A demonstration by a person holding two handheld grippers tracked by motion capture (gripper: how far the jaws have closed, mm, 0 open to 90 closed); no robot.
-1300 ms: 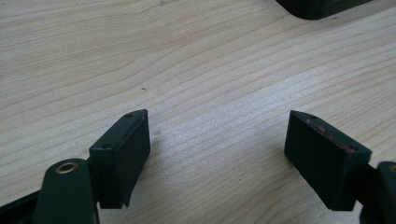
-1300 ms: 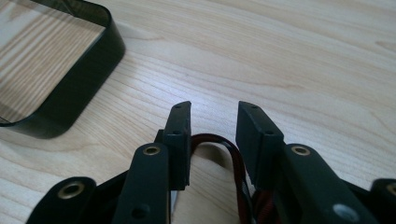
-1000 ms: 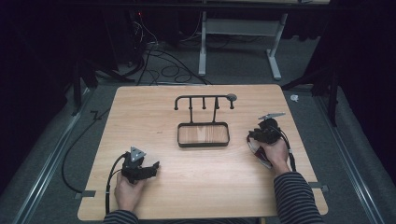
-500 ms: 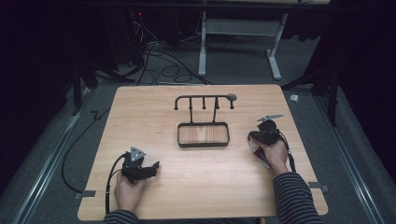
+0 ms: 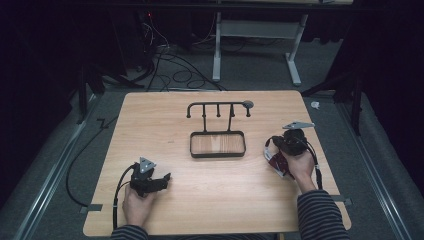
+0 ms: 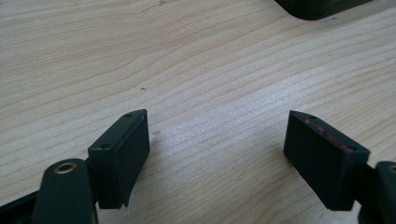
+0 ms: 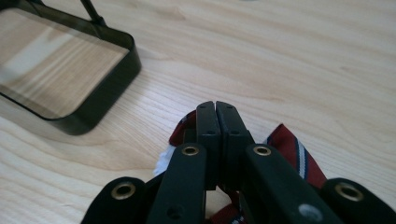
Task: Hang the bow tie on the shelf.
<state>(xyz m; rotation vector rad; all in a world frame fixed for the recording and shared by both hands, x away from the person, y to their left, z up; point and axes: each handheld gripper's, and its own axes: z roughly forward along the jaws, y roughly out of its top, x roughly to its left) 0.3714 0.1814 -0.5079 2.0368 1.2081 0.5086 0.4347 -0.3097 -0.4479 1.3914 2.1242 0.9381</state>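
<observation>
A: What sits in the middle of the wooden table (image 5: pixel 165 115)?

B: A black metal stand (image 5: pixel 218 130): a rounded rectangular base frame with a hooked rail rising from its far edge. Take it as the landmark.

A: Where is the left gripper (image 5: pixel 159 181)?

B: Well apart from the stand, toward the near left corner of the table, held low in the left hand (image 5: pixel 136 205). In the left gripper view (image 6: pixel 217 144) its jaws stand wide apart over bare wood with nothing between them, and a corner of the stand's base (image 6: pixel 322 7) shows at the top edge.

A: And the right gripper (image 5: pixel 272 150)?

B: Just right of the stand's base, in the right hand (image 5: pixel 299 165). In the right gripper view (image 7: pixel 215 109) the jaws are pressed together, and a striped dark red cloth (image 7: pixel 299 156) with white and blue bands shows on both sides of them and beneath them. The jaws seem to pinch it, though the grip point itself is hidden. In the high view the cloth (image 5: pixel 276 162) hangs under the gripper, at the table surface.

A: Anything changed from a second ago?

B: Very little. The left gripper has stayed where it was, just as open. The right gripper has stayed beside the stand's right end with the cloth, shifted at most slightly. The stand has not moved.
</observation>
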